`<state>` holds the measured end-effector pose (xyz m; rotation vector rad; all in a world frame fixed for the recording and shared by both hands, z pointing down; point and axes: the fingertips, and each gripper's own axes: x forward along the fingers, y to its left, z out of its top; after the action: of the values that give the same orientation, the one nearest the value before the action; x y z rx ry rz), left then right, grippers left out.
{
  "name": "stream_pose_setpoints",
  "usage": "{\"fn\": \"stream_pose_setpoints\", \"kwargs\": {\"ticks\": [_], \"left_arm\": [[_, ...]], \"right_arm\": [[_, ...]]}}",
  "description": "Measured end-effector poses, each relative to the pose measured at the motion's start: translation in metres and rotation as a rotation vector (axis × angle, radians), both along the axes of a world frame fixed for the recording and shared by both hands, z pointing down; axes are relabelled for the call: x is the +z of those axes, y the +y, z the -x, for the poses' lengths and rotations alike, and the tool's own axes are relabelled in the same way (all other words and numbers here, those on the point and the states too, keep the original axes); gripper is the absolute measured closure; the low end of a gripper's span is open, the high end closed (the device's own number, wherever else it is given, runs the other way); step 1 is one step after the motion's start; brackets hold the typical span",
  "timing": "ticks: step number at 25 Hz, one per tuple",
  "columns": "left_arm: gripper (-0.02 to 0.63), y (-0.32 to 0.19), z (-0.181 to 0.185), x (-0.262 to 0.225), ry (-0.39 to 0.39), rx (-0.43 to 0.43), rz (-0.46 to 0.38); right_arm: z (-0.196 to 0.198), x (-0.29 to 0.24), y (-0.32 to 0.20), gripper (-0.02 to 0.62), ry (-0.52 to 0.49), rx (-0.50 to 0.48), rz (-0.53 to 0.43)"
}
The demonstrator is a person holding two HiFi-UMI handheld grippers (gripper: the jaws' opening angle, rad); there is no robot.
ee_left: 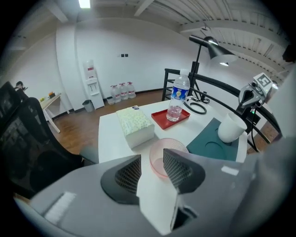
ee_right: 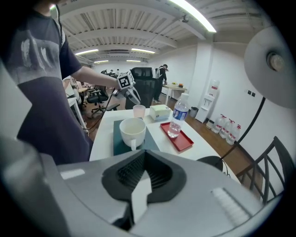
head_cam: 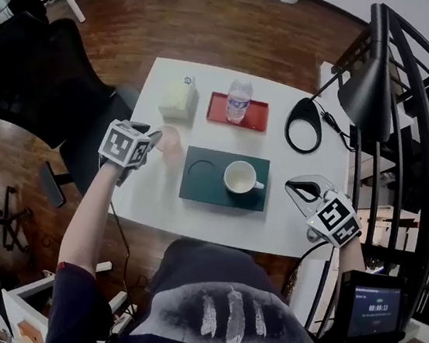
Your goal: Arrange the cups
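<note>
Bearing an unreadable blue label point(ee_left: 178, 94), the bottle point(head_cam: 239, 99) stands on the red tray point(head_cam: 257, 118).

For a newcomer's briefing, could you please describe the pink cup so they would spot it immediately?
On the white table, look just left of the dark green tray. The pink cup stands there: translucent, handleless, unlike the white mug on the tray.

Left of the green tray point(head_cam: 204, 190): pink cup point(head_cam: 172, 144) partly covered by left gripper point(head_cam: 154, 136); in left gripper view, right rim concealed behind one jaw. On the tray: right half partly hidden under white cup point(head_cam: 240, 177). Behind the tray: water bottle point(head_cam: 239, 99) label print too small to read.
</note>
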<state>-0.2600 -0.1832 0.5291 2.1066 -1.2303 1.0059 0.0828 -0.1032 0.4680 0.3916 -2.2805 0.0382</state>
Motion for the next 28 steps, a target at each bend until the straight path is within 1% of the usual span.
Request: {"fn": "stream_pose_setpoints", "kwargs": {"ticks": [5, 9, 15, 19, 20, 22, 23, 24, 27, 28], "left_arm": [[0.44, -0.007, -0.005, 0.023, -0.033, 0.054, 0.073], [0.44, -0.003, -0.008, 0.04, -0.068, 0.083, 0.134], [0.44, -0.005, -0.01, 0.053, -0.093, 0.101, 0.174], [0.443, -0.004, -0.009, 0.061, -0.134, 0.119, 0.203], [0.473, -0.002, -0.007, 0.064, -0.152, 0.121, 0.22], [0.574, 0.01, 0.004, 0.073, -0.209, 0.098, 0.286], [0.575, 0.015, 0.008, 0.075, -0.226, 0.085, 0.312], [0.577, 0.015, 0.007, 0.076, -0.226, 0.084, 0.312], [0.578, -0.006, -0.011, 0.069, -0.173, 0.136, 0.208], [0.577, -0.007, -0.013, 0.069, -0.167, 0.14, 0.2]], "right_arm": [[-0.008, 0.009, 0.0, 0.592, 0.019, 0.025, 0.011], [-0.014, 0.017, -0.001, 0.594, 0.042, 0.048, 0.026], [-0.023, 0.032, -0.003, 0.594, 0.083, 0.071, 0.064], [-0.024, 0.038, -0.003, 0.594, 0.093, 0.084, 0.08], [-0.024, 0.04, -0.003, 0.594, 0.096, 0.086, 0.082], [-0.025, 0.042, -0.001, 0.594, 0.102, 0.087, 0.086], [-0.025, 0.043, 0.0, 0.594, 0.103, 0.087, 0.088], [-0.025, 0.044, 0.001, 0.594, 0.104, 0.087, 0.09], [-0.027, 0.044, 0.001, 0.594, 0.107, 0.089, 0.088], [-0.027, 0.044, 0.001, 0.594, 0.109, 0.09, 0.087]]}}
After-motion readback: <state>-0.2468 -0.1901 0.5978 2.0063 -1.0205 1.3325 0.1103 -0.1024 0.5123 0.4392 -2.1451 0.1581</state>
